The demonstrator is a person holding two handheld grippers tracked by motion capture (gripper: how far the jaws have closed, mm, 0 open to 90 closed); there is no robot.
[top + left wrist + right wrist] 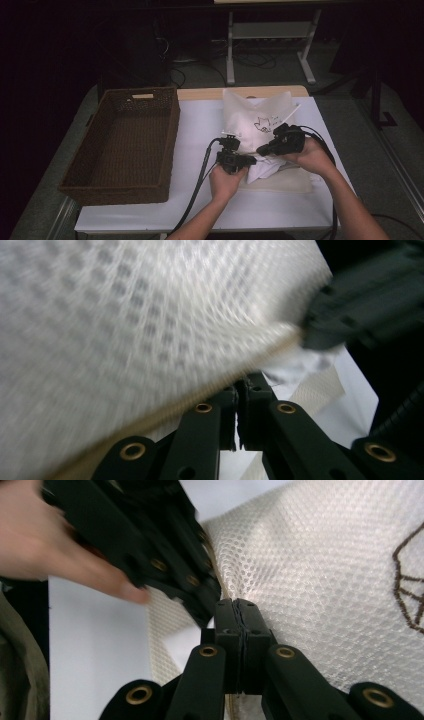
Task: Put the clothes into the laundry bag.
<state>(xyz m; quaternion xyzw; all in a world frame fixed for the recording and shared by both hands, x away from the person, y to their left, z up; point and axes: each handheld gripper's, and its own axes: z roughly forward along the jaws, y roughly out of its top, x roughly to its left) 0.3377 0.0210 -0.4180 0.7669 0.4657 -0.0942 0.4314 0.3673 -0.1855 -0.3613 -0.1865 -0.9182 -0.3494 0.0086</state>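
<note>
So both tongs are pinching the same mesh bag [255, 122] here. It's a white, honeycomb-textured laundry-type bag with a little dark line drawing on it, lying on the white surface [200, 130] just to the right of the wicker basket [125, 145], with its near end bunched up where the tongs meet.

Left tongs [250, 161] have their jaws pressed together on the bag's beige seam edge [210, 387], which you can see running right into the jaws in the left gripper view. Right tongs [261, 149] are clamped on the mesh too, right beside the left ones, nearly touching.

Handling-wise, I'd guess it's super light and totally floppy, no stiffness at all, so it'll sag and fold wherever it isn't held. The open weave looks grippy enough, but thin, so a shallow pinch could slip off. The seam looks like the best place to hold, since it's thicker and won't stretch like the netting.

The basket is dark brown woven wicker, rectangular, with a cut-out handle [142, 95] in its far wall.
</note>
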